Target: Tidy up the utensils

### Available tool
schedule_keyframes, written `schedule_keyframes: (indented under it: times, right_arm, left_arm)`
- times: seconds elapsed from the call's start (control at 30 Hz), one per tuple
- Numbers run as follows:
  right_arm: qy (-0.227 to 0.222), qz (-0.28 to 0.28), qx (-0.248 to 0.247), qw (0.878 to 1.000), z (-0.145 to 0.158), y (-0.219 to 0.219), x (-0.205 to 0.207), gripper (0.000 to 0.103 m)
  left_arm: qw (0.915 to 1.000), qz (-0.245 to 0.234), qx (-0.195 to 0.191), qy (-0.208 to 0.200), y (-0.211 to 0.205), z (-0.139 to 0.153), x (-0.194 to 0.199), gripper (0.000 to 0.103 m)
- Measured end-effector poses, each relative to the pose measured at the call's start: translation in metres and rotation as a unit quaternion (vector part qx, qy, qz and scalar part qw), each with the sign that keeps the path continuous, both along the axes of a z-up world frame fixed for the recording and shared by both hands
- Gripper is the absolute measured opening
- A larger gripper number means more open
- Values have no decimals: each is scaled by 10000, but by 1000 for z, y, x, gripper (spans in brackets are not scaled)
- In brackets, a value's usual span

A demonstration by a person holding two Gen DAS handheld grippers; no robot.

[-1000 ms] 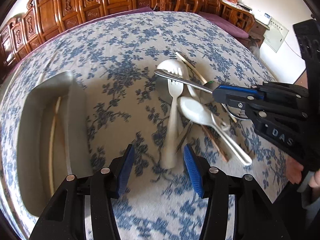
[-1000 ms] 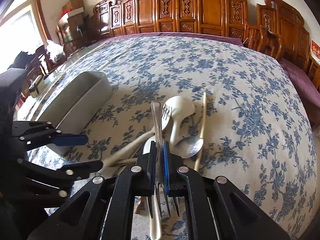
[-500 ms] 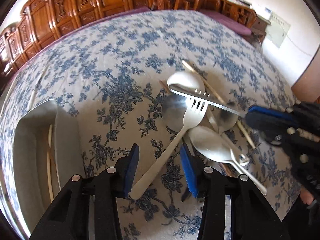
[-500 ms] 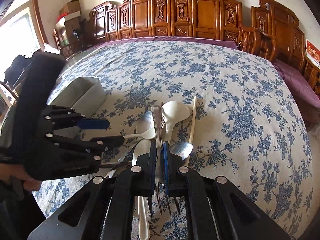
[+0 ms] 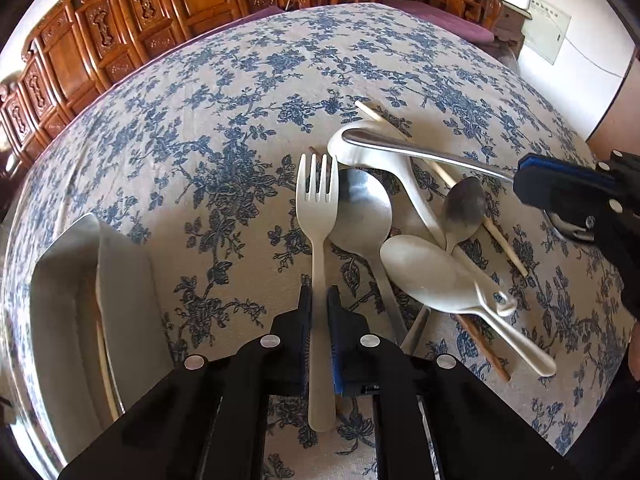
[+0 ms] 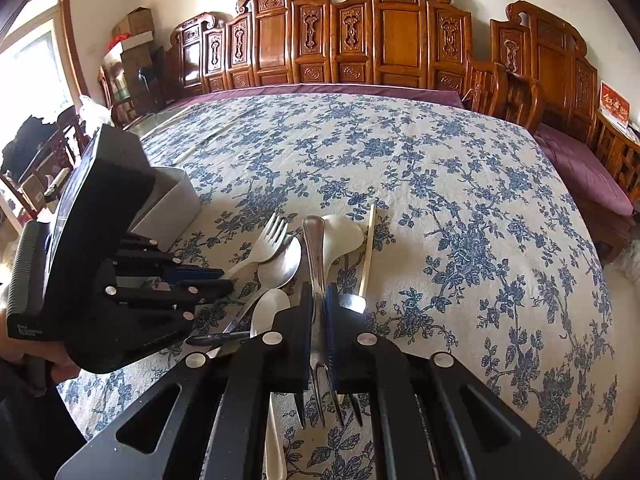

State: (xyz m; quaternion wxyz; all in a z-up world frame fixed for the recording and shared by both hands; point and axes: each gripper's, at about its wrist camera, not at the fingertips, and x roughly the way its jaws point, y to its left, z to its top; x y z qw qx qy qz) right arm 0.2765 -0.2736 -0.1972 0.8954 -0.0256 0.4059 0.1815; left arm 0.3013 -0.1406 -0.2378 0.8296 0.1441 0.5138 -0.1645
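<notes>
At the far left of the left wrist view a grey tray (image 5: 124, 280) sits on the desk (image 5: 224, 92), a pale chopstick (image 5: 103, 344) lying lengthwise inside it. Just right of it, the left tongs (image 5: 319, 308) are clamped on the handle of a white plastic fork (image 5: 318, 216), whose long axis runs straight away from the camera, tines pointing toward the carved wooden chairs (image 5: 132, 20). Beside the fork lie a large metal spoon (image 5: 362, 216), a white ladle-like spoon (image 5: 384, 160), a pale spoon (image 5: 432, 276), a small dark spoon (image 5: 464, 208) and loose chopsticks (image 5: 500, 240), all overlapping. At the right, the right tongs (image 5: 520, 180) are pinched on a metal fork (image 5: 420, 152), held level above the pile, handle end pointing left.

From the right wrist view, the metal fork (image 6: 316, 264) points handle-forward, tines back toward the camera. The left tool's body (image 6: 100, 248) carries small white lettering, too tiny to read.
</notes>
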Motion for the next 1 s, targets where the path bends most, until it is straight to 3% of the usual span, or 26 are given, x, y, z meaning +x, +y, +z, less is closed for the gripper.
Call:
schedule_keyframes:
  times: [0.4, 0.67, 0.7, 1.0]
  right_arm:
    - [-110, 131, -94, 9998, 5, 16, -5, 8]
    - [441, 261, -526, 9973, -32, 27, 3, 6]
    - [516, 256, -520, 9970, -35, 26, 5, 1]
    - [644, 131, -200, 9976, -38, 14, 11, 1]
  left_arm:
    - [9981, 299, -325, -432, 32, 47, -14, 7]
    - [9970, 284, -404, -588, 46, 65, -24, 7]
    - [9969, 281, -418, -601, 47, 66, -26, 7]
    - [9961, 266, -524, -655, 53, 74, -32, 7]
